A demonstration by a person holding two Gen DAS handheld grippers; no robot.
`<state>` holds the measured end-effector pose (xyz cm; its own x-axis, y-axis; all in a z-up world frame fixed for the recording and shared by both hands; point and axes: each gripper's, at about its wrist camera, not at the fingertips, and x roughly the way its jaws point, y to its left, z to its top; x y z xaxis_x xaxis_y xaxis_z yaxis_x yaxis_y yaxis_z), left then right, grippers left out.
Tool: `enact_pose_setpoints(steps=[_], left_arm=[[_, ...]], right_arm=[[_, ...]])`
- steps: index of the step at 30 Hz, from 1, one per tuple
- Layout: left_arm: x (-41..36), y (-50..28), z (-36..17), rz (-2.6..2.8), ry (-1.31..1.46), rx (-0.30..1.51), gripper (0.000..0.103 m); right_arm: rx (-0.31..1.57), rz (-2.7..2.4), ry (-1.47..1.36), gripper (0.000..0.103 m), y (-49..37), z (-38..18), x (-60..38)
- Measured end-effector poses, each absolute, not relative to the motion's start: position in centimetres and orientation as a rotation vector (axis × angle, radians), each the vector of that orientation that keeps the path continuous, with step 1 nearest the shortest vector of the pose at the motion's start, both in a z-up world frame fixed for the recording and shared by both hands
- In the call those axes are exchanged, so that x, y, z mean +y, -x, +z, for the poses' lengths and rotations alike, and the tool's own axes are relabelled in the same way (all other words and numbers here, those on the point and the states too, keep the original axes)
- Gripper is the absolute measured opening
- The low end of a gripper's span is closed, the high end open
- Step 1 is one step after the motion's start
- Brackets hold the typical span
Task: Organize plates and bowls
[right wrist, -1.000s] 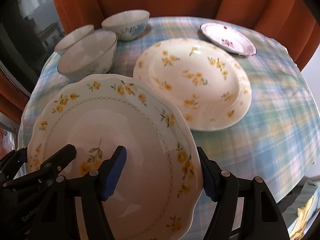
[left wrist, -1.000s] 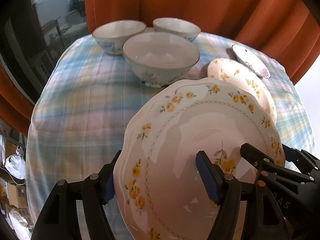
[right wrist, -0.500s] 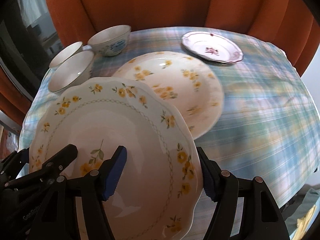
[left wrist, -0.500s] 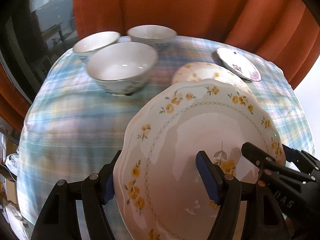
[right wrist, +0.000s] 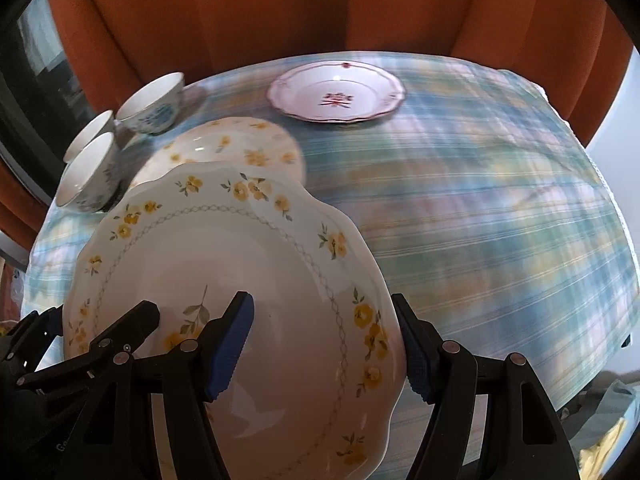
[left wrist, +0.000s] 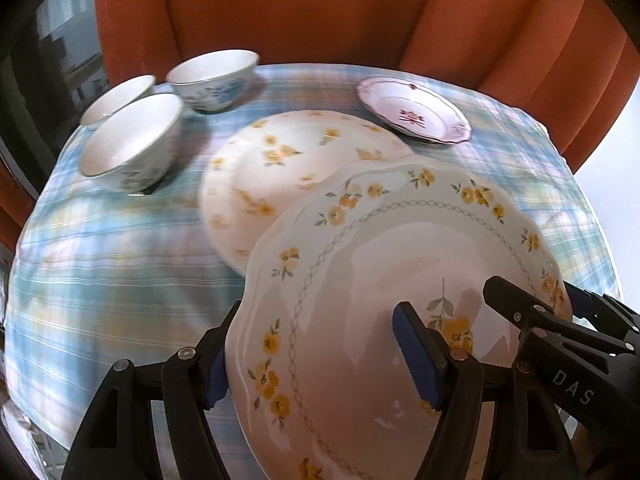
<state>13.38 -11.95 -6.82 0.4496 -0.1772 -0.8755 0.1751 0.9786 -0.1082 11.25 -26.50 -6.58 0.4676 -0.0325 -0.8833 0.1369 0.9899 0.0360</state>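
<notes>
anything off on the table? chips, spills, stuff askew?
Nothing stands out. Both grippers, left and right, hold the scalloped plate above the tablecloth. Yellow-flower plate, pink plate and three bowls sit flat and look intact; motion blur hides fine chips.

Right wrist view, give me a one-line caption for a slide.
Both hand-held grippers, left and right, hold a scalloped yellow-flower plate above another yellow-flowered plate on the plaid tablecloth.

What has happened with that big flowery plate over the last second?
Both grippers, left and right, have carried the scalloped plate up and back: the table items look farther away, and it now overlaps the yellow-flower plate. Grips unchanged; the bowls and pink plate stayed put.
</notes>
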Motion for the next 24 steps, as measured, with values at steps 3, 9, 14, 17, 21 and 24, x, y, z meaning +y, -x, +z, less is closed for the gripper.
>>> enact_pose_setpoints(steps=[3,9,14,17,21,24], left_arm=[[-14.0,-13.3,-7.3,-0.220,0.006,1.082,0.073],[-17.9,-13.5,-8.4,-0.224,0.016,1.093,0.073],[-20.5,-13.5,-9.3,-0.218,0.019,1.118,0.073],[-21.4,-13.6,-9.9,-0.210,0.022,1.138,0.073],[-22.8,-13.9,-10.6,-0.208,0.019,1.162,0.073],[-23.5,-14.2,-11.3,-0.199,0.020,1.193,0.073]], right_arm=[[1.081,-0.106,-0.102,0.072,-11.1,-6.7,-28.8],[1.083,-0.110,-0.092,0.072,-11.4,-7.2,-33.2],[1.111,-0.108,-0.094,0.072,-11.7,-8.2,-36.3],[1.127,-0.103,-0.091,0.072,-11.9,-8.8,-37.5],[1.152,-0.099,-0.091,0.072,-12.1,-9.7,-38.7],[1.171,-0.097,-0.097,0.072,-12.3,-10.3,-39.7]])
